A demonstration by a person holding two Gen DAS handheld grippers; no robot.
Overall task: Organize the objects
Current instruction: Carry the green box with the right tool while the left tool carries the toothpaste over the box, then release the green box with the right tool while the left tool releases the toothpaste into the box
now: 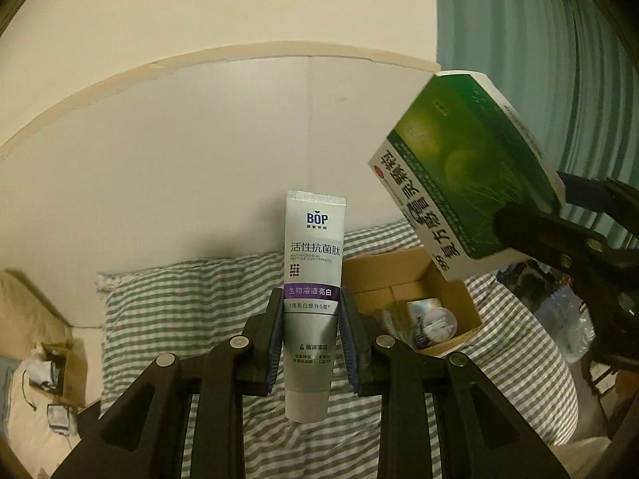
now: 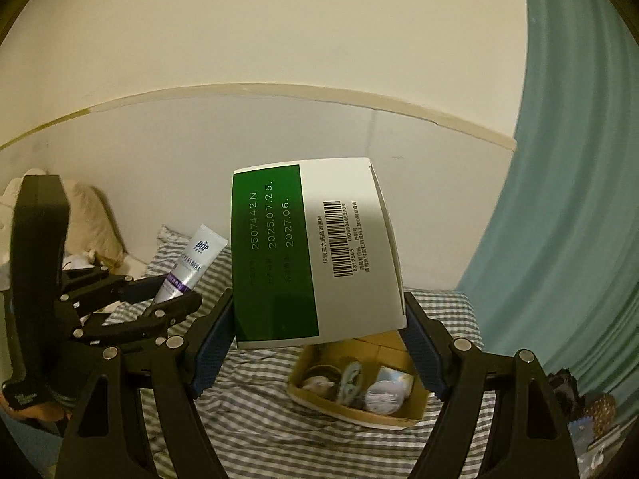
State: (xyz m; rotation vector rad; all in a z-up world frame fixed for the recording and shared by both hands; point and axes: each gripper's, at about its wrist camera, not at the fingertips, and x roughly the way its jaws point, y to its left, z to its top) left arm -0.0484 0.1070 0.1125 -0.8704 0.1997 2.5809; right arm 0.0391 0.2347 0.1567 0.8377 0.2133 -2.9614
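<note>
The left gripper (image 1: 309, 339) pinched the toothpaste tube (image 1: 313, 279) upright in the air, and the right gripper (image 2: 319, 339) clamped the green medicine box (image 2: 311, 251) aloft. Beyond them sat the cardboard box (image 2: 359, 411) on the striped bedding (image 2: 247, 399), bits inside.

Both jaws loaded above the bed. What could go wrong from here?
1. The toothpaste tube is pinched only across its lower half by the left gripper; most of it stands above the pads, so it may tip or slide.
2. The green medicine box in the right gripper is gripped near one end and may pivot.
3. The cardboard box already holds items, so room is tight.
</note>
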